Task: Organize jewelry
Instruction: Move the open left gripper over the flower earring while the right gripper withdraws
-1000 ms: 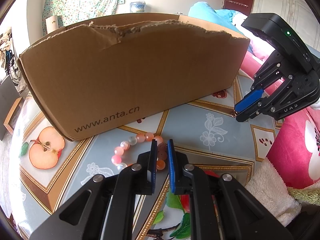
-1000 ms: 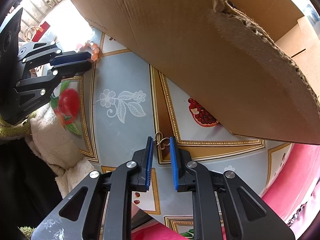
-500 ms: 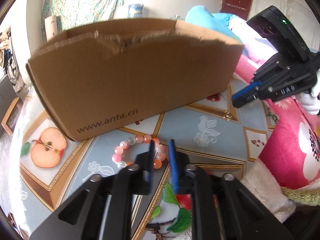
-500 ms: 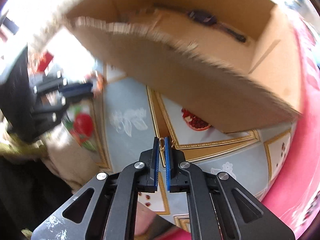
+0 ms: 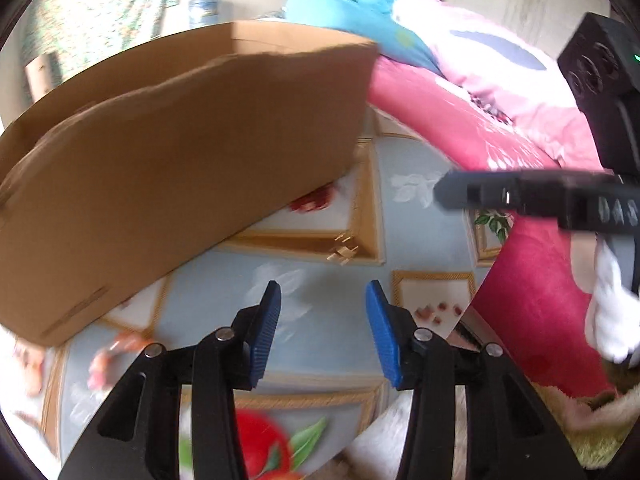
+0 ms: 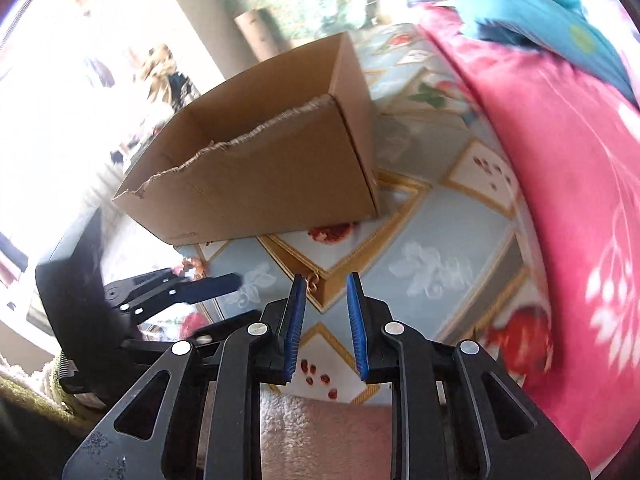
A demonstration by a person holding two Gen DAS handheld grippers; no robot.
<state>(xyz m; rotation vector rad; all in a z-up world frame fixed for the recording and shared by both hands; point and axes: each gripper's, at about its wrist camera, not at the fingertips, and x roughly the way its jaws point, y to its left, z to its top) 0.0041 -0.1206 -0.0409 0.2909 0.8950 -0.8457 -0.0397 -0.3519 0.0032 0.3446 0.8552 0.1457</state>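
The cardboard box (image 5: 180, 152) is standing ahead and left of the left tool (image 5: 323, 322), its tall torn wall blocking any view inside. Pink bedding (image 6: 560, 168) is crowding the right tool (image 6: 326, 312) on its right. Both tools are hanging released over the patterned desk (image 5: 412, 240), jaws having just been opening, nothing between them. The bead bracelet (image 5: 116, 354) is lying blurred, low left of the left tool; a small gold earring (image 6: 313, 281) is resting just beyond the right tool's left pad.

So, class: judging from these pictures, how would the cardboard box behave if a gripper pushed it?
The cardboard box probably slides easily: it sits on smooth patterned tablecloth. Likely light, being open-topped thin cardboard. Its torn front edge would probably flex if pushed there.
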